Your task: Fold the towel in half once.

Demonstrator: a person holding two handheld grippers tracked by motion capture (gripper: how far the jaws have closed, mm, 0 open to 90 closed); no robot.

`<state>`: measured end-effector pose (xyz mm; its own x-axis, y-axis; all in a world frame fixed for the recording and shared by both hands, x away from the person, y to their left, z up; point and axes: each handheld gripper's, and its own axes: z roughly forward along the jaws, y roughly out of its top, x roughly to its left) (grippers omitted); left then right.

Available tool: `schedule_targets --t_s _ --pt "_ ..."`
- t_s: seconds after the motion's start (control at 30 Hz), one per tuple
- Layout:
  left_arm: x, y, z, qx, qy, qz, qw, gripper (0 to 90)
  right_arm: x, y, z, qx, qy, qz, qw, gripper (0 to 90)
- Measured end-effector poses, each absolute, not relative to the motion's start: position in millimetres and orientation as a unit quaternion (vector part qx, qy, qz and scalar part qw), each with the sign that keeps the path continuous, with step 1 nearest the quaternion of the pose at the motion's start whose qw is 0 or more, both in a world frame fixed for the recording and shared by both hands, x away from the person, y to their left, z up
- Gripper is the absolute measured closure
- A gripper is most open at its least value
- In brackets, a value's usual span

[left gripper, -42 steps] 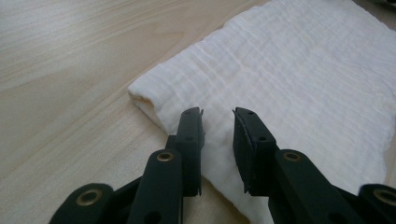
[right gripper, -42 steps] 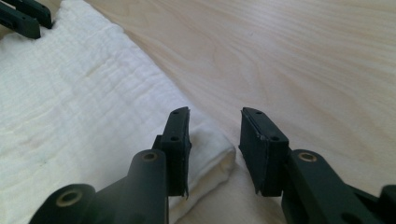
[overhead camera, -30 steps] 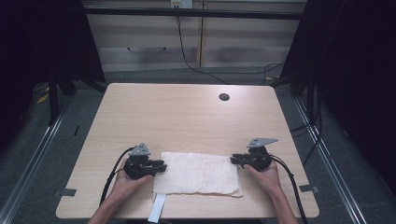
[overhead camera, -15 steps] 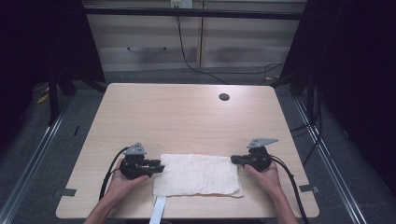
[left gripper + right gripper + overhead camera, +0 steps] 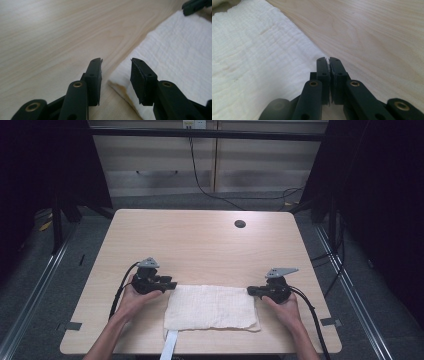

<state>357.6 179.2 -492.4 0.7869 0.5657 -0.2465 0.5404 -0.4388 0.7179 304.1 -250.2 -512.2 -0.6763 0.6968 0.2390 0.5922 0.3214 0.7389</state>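
A white cloth lies folded flat near the table's front edge. My left gripper is at its far left corner. In the left gripper view its jaws stand apart and have just been opening. The cloth's corner lies below and between them, untouched by the pads. My right gripper sits at the far right corner. Its jaws are pressed together at the cloth's edge. Whether any cloth is pinched between them does not show.
The wooden table has a round dark cable hole near its far edge. A white strip hangs over the front edge below the cloth. Both cables trail back along the person's forearms.
The left gripper has moved a little away from the person, up to the cloth's far left corner. The right gripper and the cloth have stayed in place.
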Motion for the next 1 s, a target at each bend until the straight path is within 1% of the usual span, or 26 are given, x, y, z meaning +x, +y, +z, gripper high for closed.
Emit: schedule_targets --t_s 0.23,0.3,0.37,0.5,0.57,0.63,0.73,0.77,0.8,0.9,1.0 --pt "359.5 169.7 -502.4 0.859 0.318 0.019 0.402 59.8 303.9 -250.1 -512.2 0.398 0.810 0.425 0.062 87.5" --pt "359.6 168.1 -503.7 0.855 0.318 0.023 0.408 59.8 304.0 -250.2 -512.2 0.399 0.810 0.426 0.061 87.5" --pt "360.3 167.7 -504.0 0.855 0.320 0.031 0.407 61.8 304.0 -250.1 -512.2 0.398 0.810 0.426 0.062 87.5" --pt "357.7 166.3 -504.1 0.859 0.307 0.024 0.408 62.3 303.5 -249.4 -511.9 0.399 0.811 0.423 0.064 87.5" --pt "355.0 164.8 -503.2 0.865 0.299 0.031 0.402 64.3 303.5 -249.3 -511.8 0.399 0.811 0.422 0.066 87.4" --pt "352.9 163.6 -502.2 0.871 0.292 0.043 0.393 68.6 303.3 -249.0 -511.7 0.399 0.812 0.421 0.068 87.5" --pt "350.7 163.2 -503.3 0.870 0.290 0.045 0.397 73.6 303.2 -248.9 -511.7 0.399 0.811 0.421 0.068 87.4" --pt "349.6 163.1 -503.9 0.868 0.290 0.044 0.400 77.7 303.0 -248.8 -511.7 0.400 0.811 0.421 0.068 87.4" --pt "348.6 163.2 -503.8 0.870 0.287 0.044 0.398 77.7 303.0 -248.8 -511.7 0.400 0.811 0.421 0.068 87.4" --pt "347.6 163.3 -504.4 0.869 0.286 0.041 0.401 83.5 302.6 -248.4 -511.8 0.404 0.809 0.421 0.069 87.4" --pt "346.8 163.8 -505.3 0.865 0.293 0.039 0.406 84.5 302.6 -247.6 -511.9 0.403 0.809 0.422 0.071 87.5"
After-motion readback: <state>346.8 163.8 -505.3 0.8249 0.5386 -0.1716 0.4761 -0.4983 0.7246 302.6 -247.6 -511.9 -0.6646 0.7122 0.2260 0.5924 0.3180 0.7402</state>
